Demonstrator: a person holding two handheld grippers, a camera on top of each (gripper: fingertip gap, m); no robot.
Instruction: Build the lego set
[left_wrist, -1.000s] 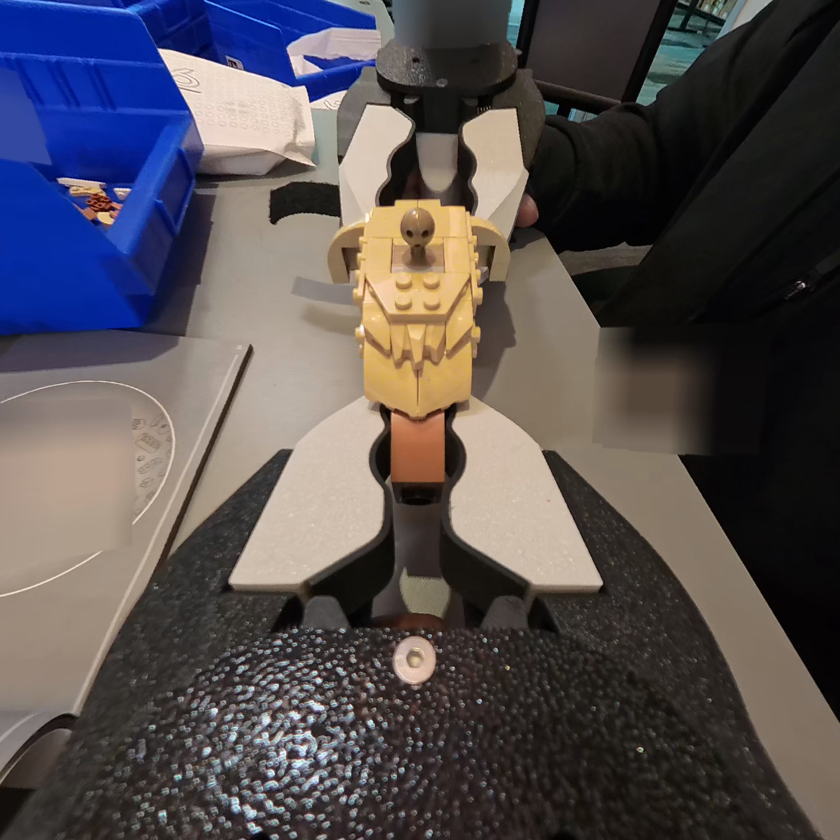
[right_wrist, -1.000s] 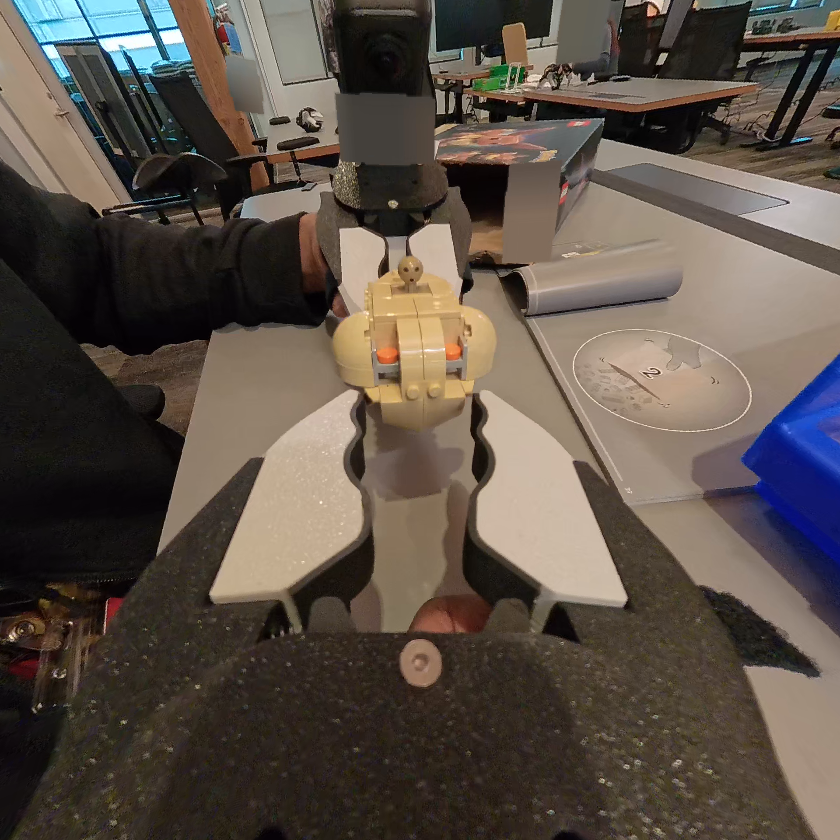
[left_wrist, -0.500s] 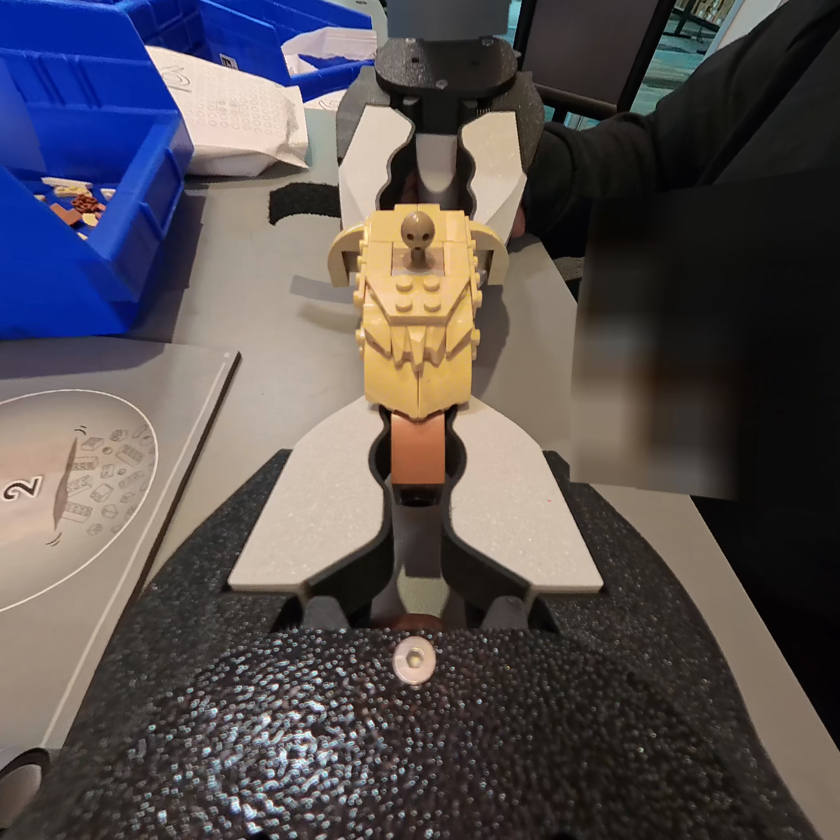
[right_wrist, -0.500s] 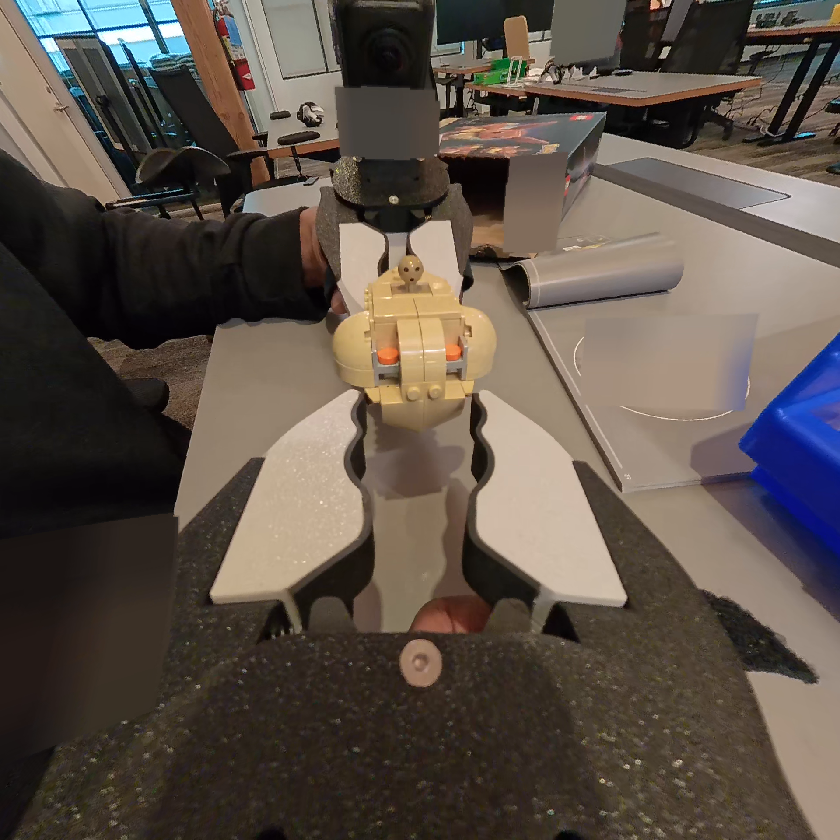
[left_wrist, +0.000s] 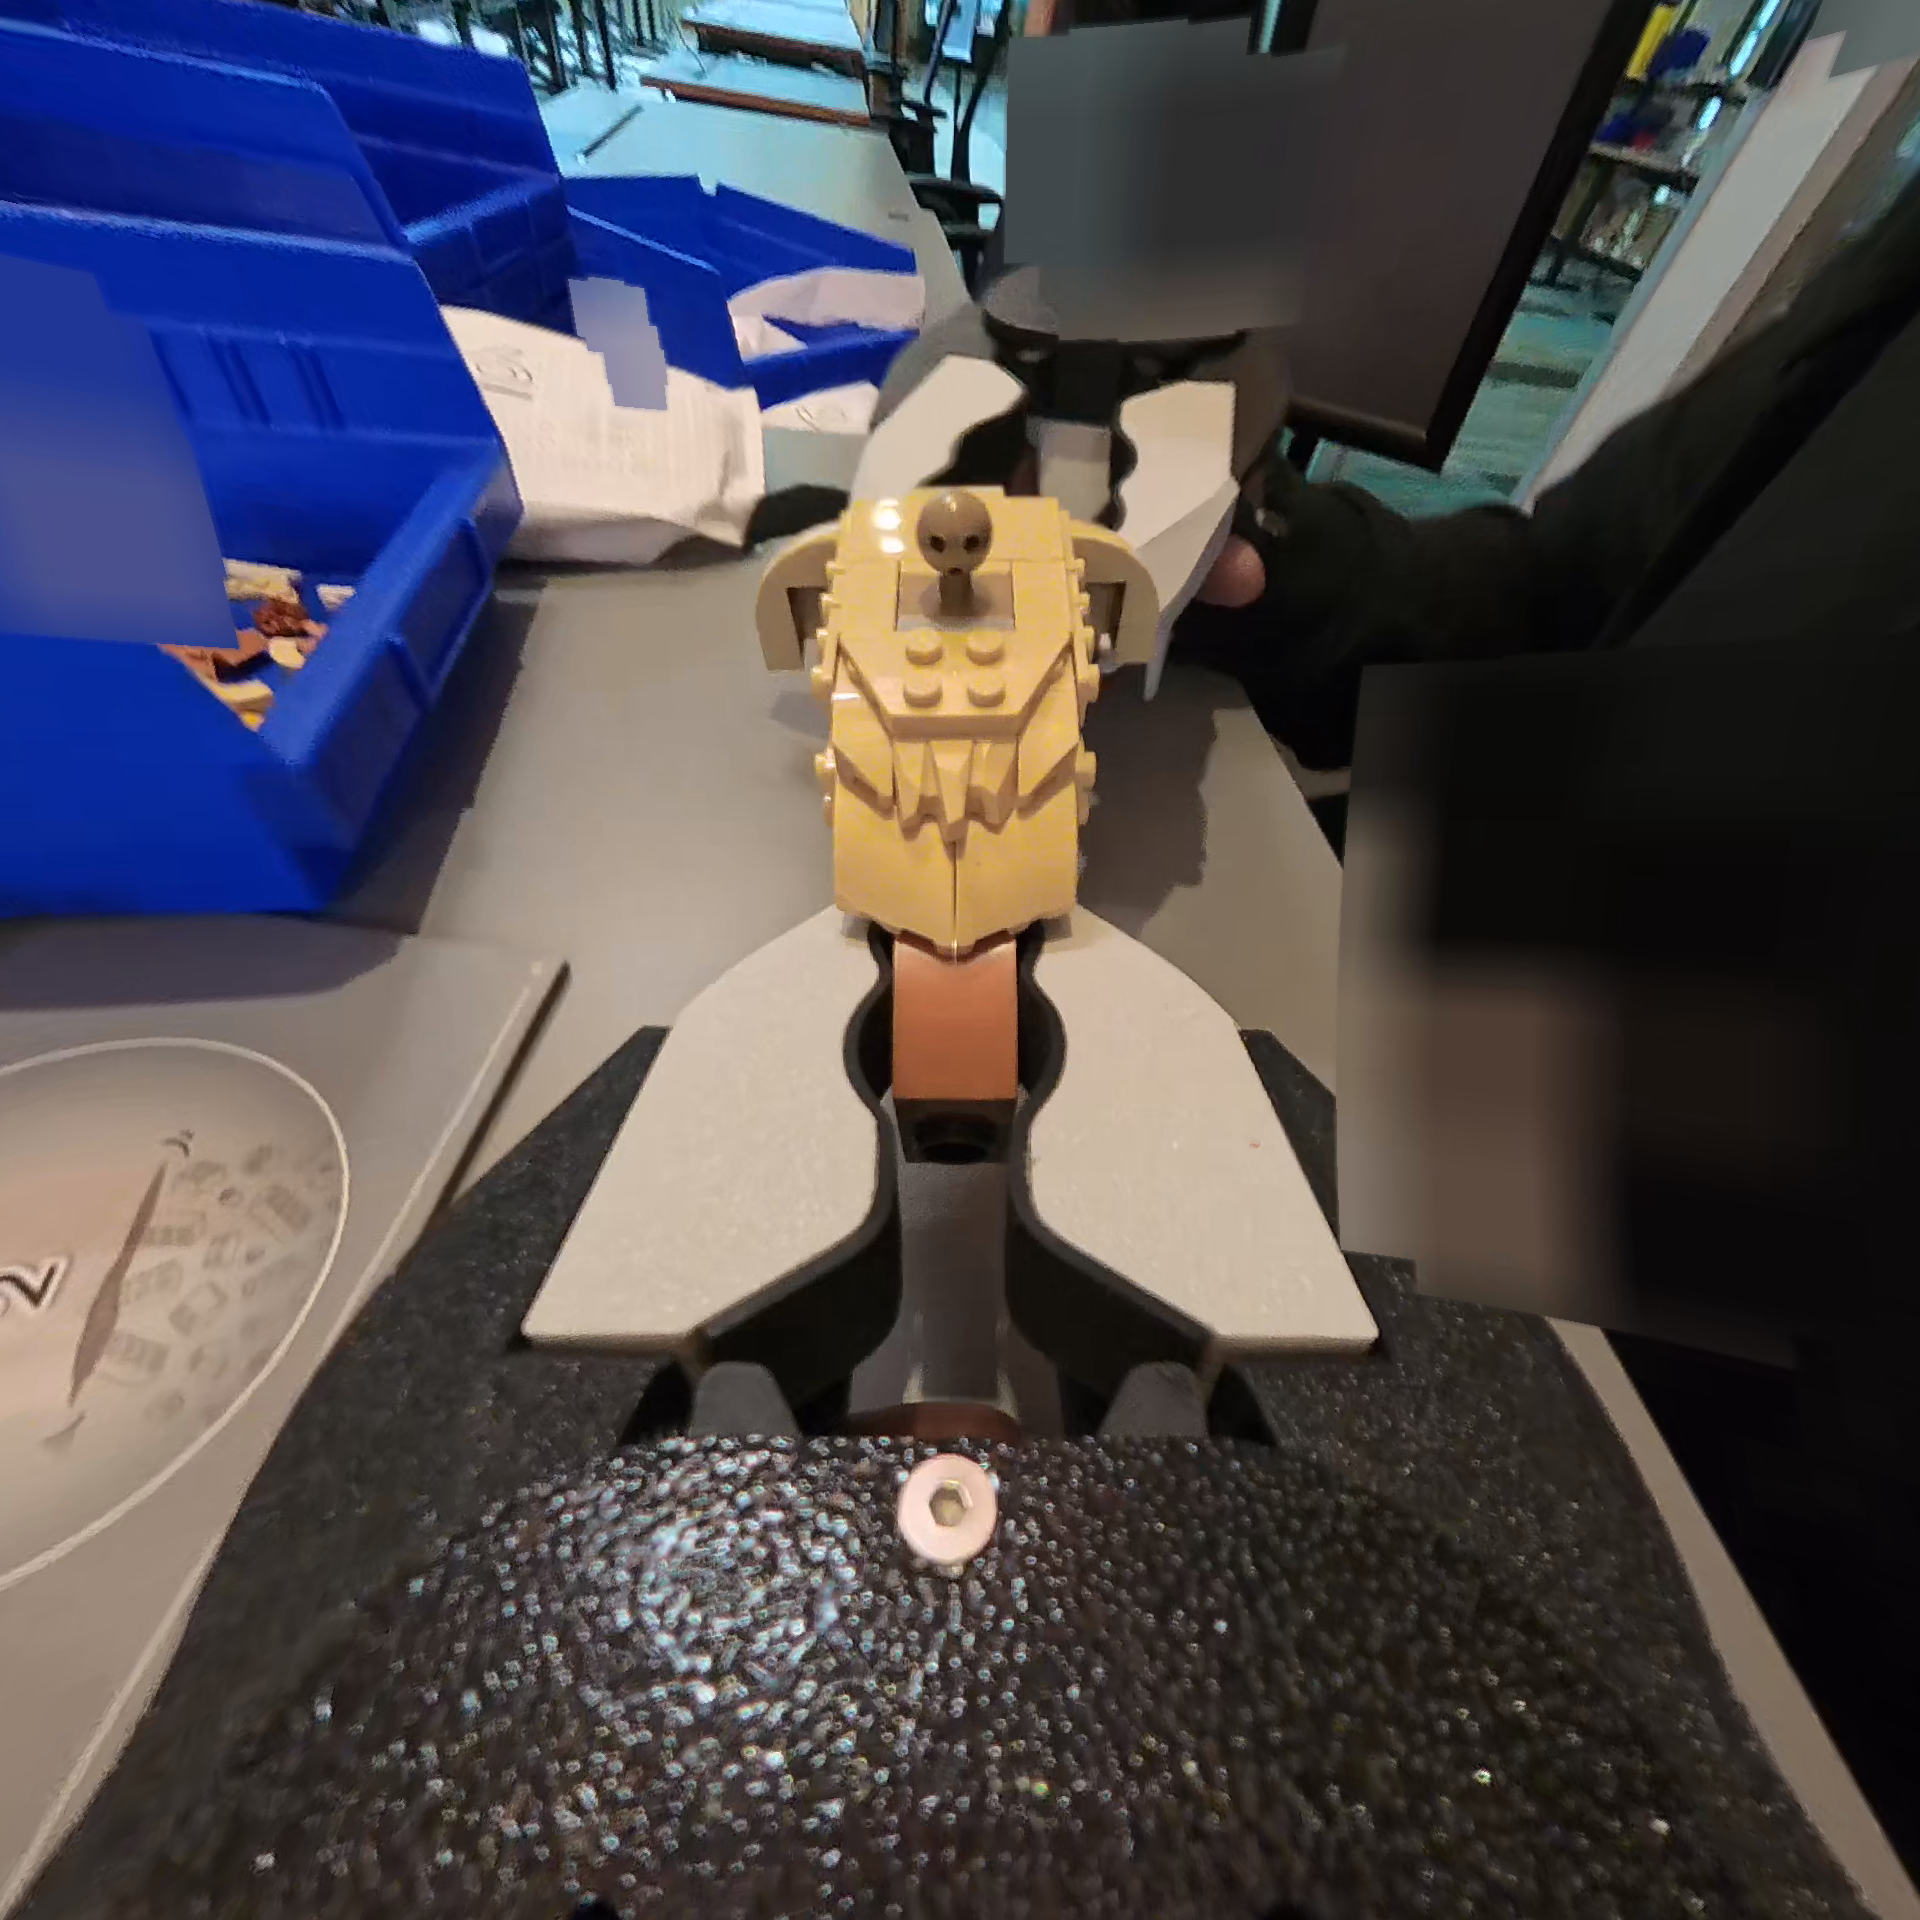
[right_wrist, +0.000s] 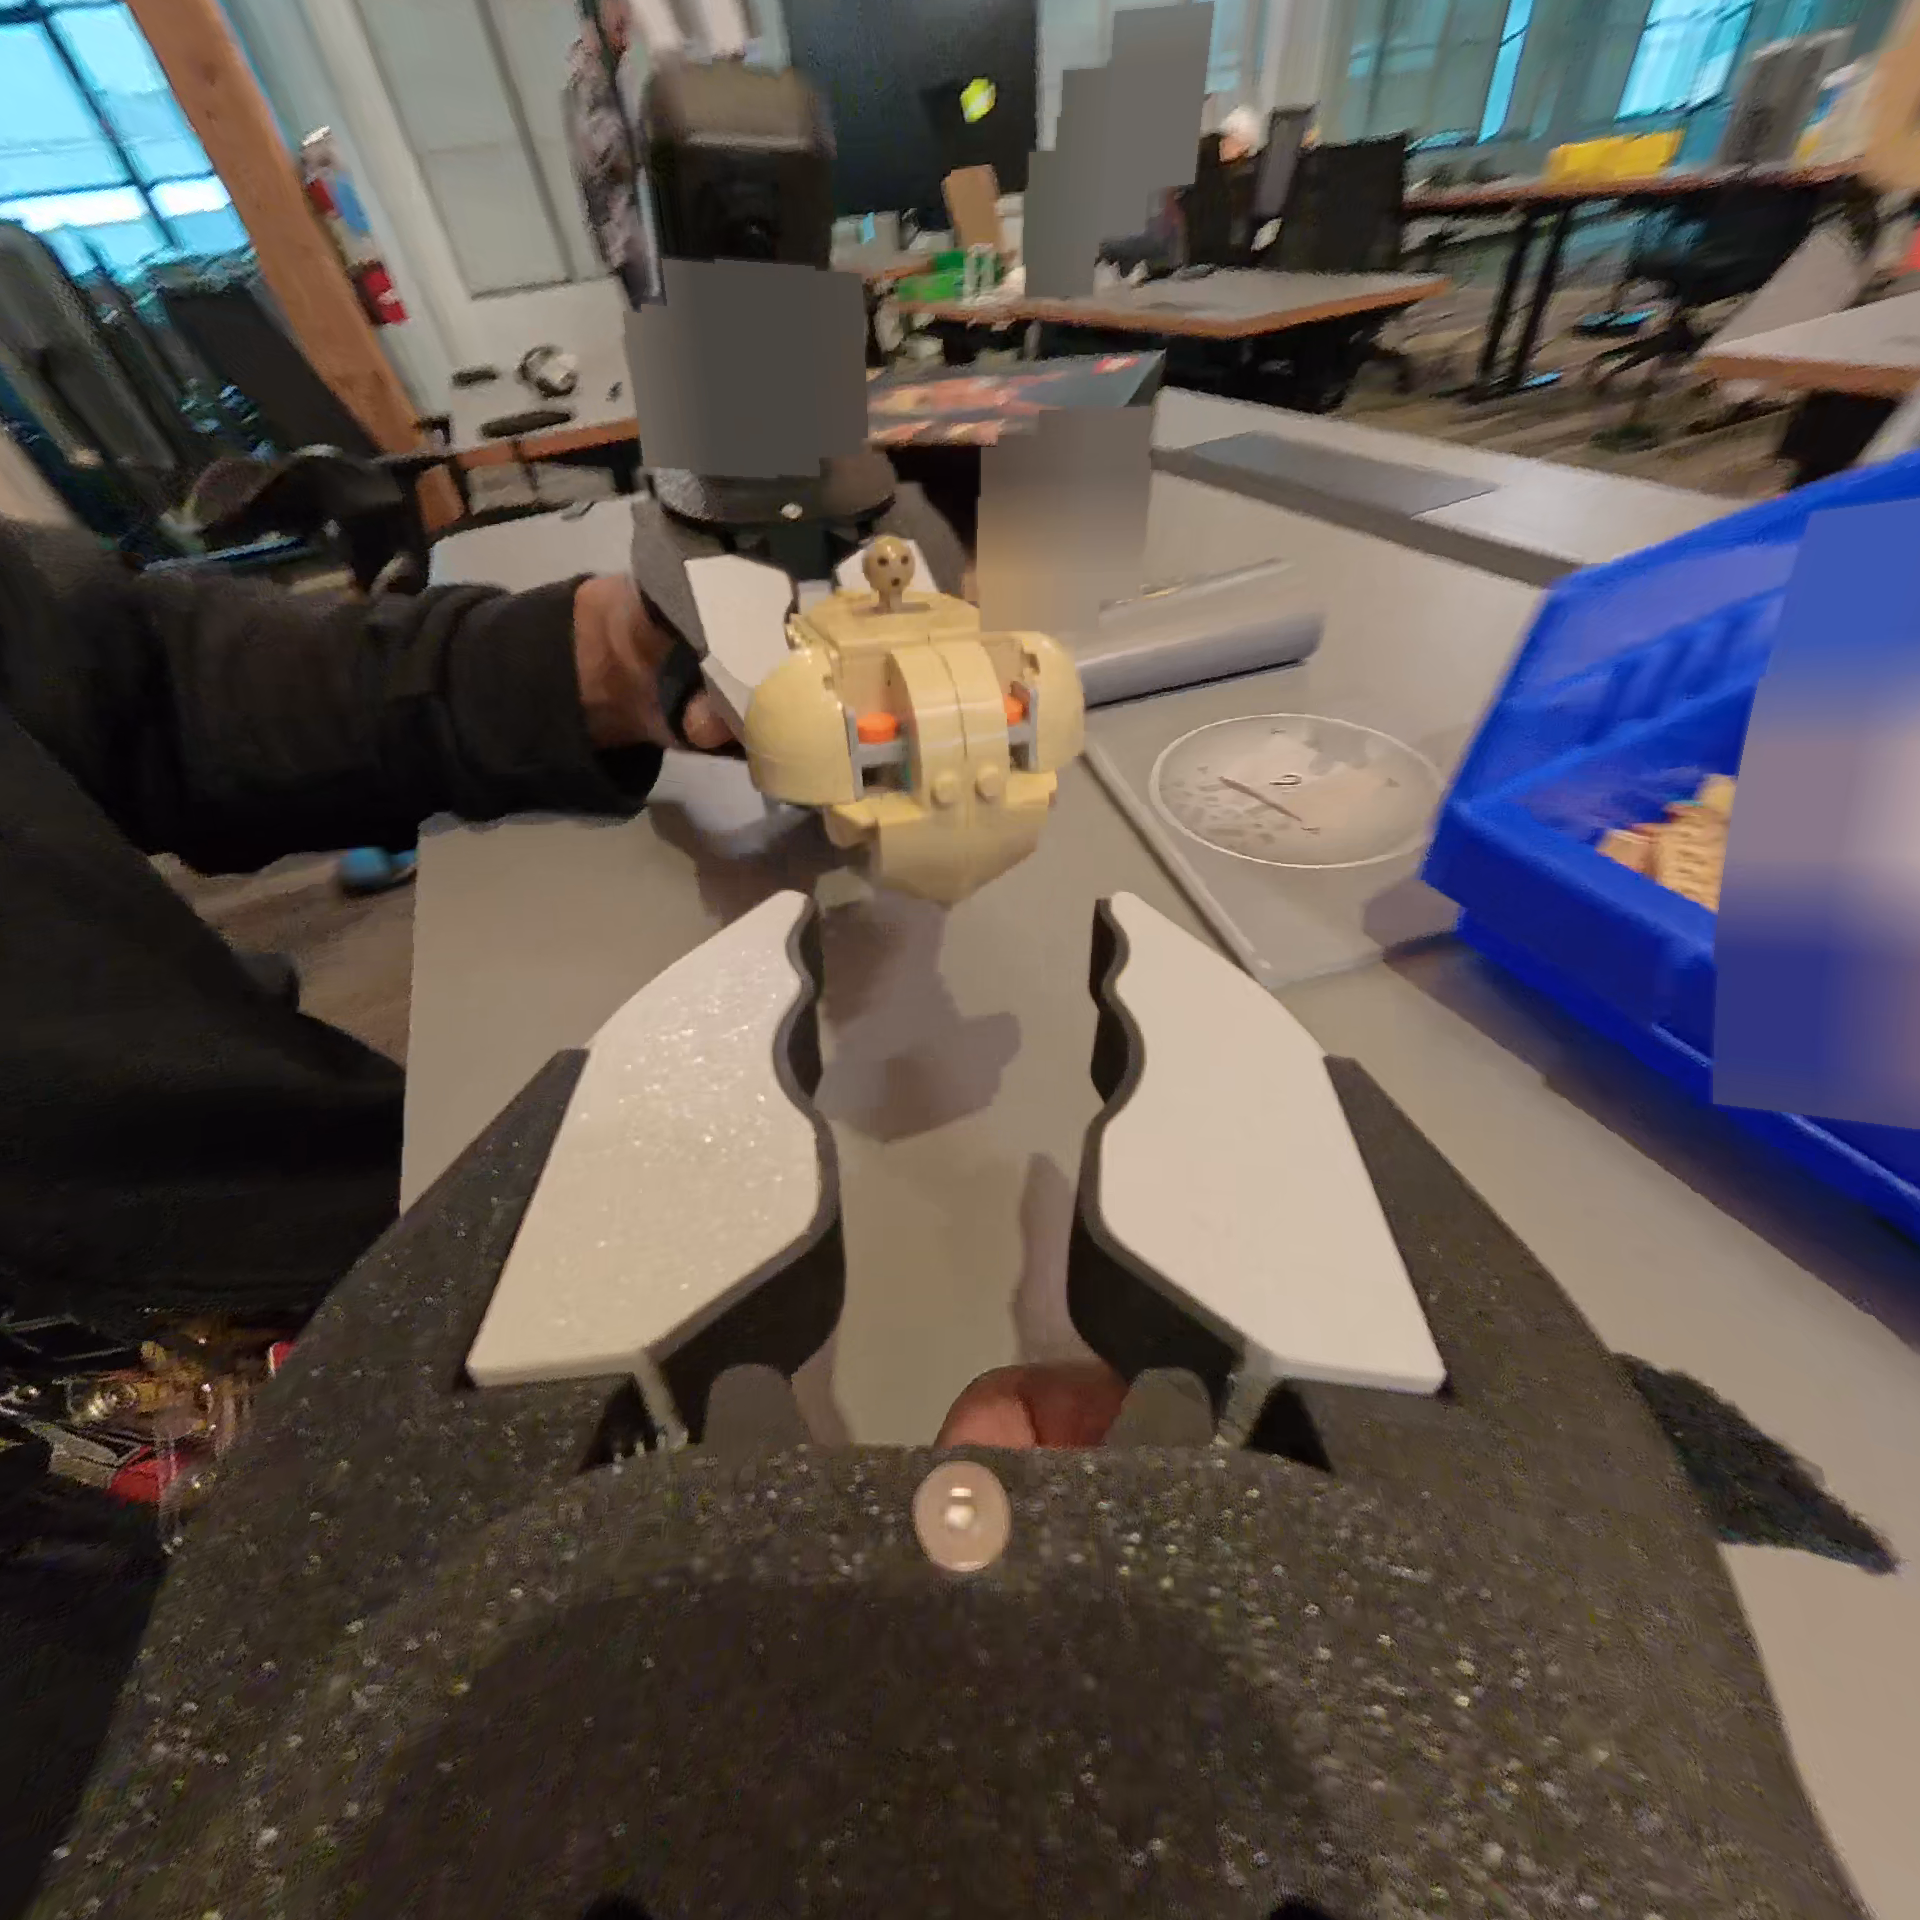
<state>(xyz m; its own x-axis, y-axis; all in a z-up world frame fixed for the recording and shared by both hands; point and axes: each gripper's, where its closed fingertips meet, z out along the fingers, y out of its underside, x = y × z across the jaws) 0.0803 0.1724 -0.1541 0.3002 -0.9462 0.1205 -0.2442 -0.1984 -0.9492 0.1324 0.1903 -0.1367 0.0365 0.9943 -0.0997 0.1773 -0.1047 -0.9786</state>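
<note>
Tan plastic bricks are making up a small model (left_wrist: 956, 717), and the left gripper (left_wrist: 954, 1023) is holding it up over the grey worktop (left_wrist: 644, 790) in the middle of the left wrist view. Its two fingers are standing close together and are pressing on a brown brick (left_wrist: 951, 1023) that is sticking out from the near end of the model, so the grasp is looking firm. The right gripper (right_wrist: 954, 940) has changed: a second ago its fingers were standing on both sides of the rounded end of the model, and now they are wider apart, with nothing between them, and the model (right_wrist: 914, 748) is sitting beyond the fingertips, apart from them. So the model is now hanging on the left gripper alone. In the right wrist view, a blue bin (right_wrist: 1621, 790) with small loose pieces is now showing at the right edge, near an open booklet (right_wrist: 1299, 800) lying flat on the worktop. In the left wrist view, more blue bins (left_wrist: 260, 582) are standing at the upper left.
</note>
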